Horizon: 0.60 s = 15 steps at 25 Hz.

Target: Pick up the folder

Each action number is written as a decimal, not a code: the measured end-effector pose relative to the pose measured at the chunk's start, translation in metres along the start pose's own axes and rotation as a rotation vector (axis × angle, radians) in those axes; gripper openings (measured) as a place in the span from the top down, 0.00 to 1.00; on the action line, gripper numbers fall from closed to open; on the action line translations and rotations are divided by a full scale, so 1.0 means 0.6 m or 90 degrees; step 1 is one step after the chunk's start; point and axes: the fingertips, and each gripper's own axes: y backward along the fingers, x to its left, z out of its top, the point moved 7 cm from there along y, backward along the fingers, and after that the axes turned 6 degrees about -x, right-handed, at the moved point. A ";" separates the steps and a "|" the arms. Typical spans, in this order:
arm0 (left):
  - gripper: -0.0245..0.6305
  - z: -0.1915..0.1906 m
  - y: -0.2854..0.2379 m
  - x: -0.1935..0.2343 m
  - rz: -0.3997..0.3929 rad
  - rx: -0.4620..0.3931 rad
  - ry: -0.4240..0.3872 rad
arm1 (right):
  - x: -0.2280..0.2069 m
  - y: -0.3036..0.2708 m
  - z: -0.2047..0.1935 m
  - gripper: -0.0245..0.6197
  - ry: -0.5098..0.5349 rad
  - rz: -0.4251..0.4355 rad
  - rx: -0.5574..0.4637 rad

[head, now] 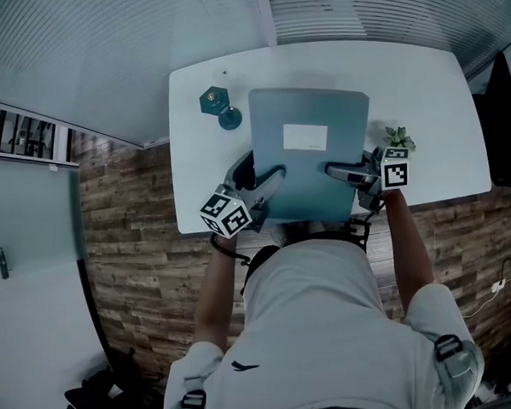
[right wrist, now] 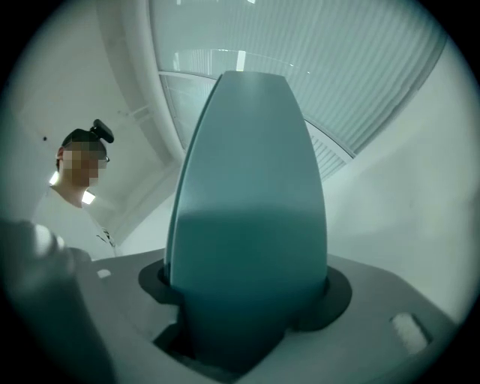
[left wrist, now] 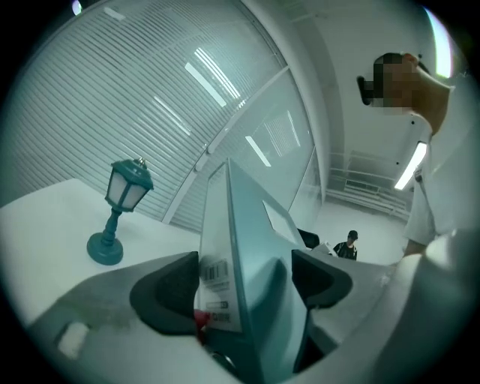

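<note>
A grey-blue box folder (head: pixel 305 155) with a white label (head: pixel 304 137) on its cover hangs over the near half of the white table (head: pixel 202 85), held from both sides. My left gripper (head: pixel 272 173) grips its near left corner. In the left gripper view the folder (left wrist: pixel 251 240) stands on edge between the dark pads (left wrist: pixel 169 289), and its spine carries a barcode sticker. My right gripper (head: pixel 334 170) clamps the right edge. In the right gripper view the folder (right wrist: pixel 251 210) fills the gap between both jaws of the right gripper (right wrist: pixel 247 292).
A small teal lantern-shaped lamp (head: pixel 218 103) stands on the table left of the folder, also in the left gripper view as the lamp (left wrist: pixel 120 210). A little potted plant (head: pixel 398 137) sits by my right gripper. Wooden floor (head: pixel 134 236) surrounds the table; a person (left wrist: pixel 346 244) stands far off.
</note>
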 end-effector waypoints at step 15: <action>0.41 0.187 0.071 -0.101 -0.051 -0.147 -0.104 | 0.153 -0.009 0.084 0.50 0.158 0.119 -0.121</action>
